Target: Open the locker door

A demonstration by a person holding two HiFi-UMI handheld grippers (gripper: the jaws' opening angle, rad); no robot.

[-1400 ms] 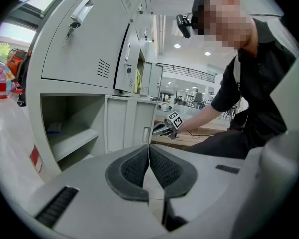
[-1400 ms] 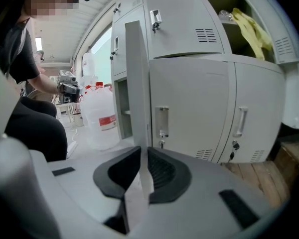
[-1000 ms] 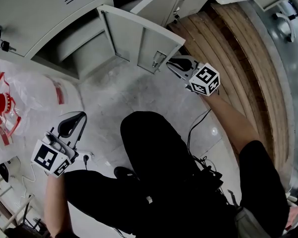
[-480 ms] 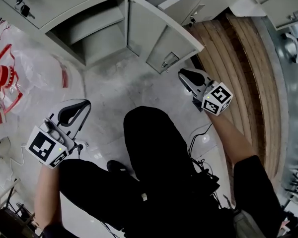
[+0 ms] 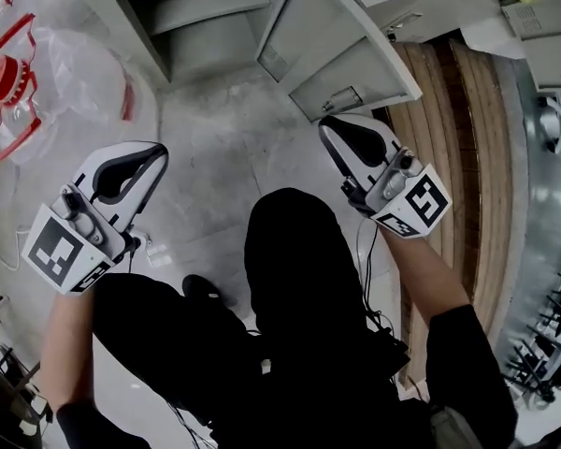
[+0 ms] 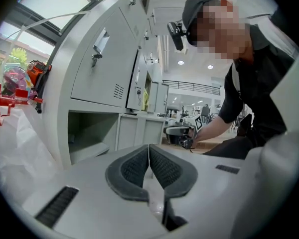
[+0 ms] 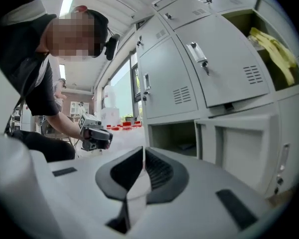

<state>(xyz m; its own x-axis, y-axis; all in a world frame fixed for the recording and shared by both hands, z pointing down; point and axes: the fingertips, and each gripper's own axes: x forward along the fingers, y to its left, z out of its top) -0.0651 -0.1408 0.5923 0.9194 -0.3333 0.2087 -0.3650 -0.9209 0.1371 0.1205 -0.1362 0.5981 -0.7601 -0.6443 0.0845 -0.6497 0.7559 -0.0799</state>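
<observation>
The grey locker door (image 5: 341, 40) at floor level stands swung open, its latch (image 5: 342, 99) on the near edge and the bare compartment (image 5: 192, 12) showing to its left. My right gripper (image 5: 329, 124) hangs just below the door's edge, apart from it. Its jaws are closing, tips almost together, with nothing between them (image 7: 143, 149). The open door panel (image 7: 244, 151) fills the lower right of the right gripper view. My left gripper (image 5: 154, 152) is held over the floor at the left, shut and empty (image 6: 149, 147), facing the open compartment (image 6: 87, 133).
A clear plastic bag with red tape rolls (image 5: 9, 73) lies on the floor at the left. Wooden boards (image 5: 458, 157) run along the right. Cables (image 5: 369, 246) trail by the person's black-clad legs. A yellow item (image 7: 271, 49) sits in an upper open locker.
Both grippers have drawn back from the locker toward the body. The right gripper has left the door's latch edge and its jaws have narrowed. The door stays open.
</observation>
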